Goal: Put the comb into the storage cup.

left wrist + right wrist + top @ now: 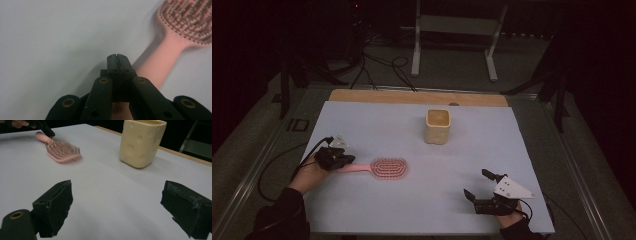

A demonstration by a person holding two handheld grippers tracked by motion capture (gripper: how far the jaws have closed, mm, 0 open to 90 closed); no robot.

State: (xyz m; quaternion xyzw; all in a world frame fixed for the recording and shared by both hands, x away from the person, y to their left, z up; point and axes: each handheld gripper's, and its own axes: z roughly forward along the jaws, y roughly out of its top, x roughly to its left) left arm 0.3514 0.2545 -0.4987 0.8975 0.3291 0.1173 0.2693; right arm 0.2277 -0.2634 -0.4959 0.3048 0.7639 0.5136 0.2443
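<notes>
My left claw [117, 61] is pressed together above the pink hairbrush [382, 168] handle; I should spread it first. My right claw [117, 207] sits wide apart.

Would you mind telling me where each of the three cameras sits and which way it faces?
High view: above the person's side, looking forward and down on the white table; both forearms enter below, with the left gripper and right gripper.
Left gripper view: rides the left gripper, jaws closed, beside the pink hairbrush handle.
Right gripper view: rides the right gripper, jaws apart, facing the yellow cup.
Shared: all three show the hairbrush.
</notes>
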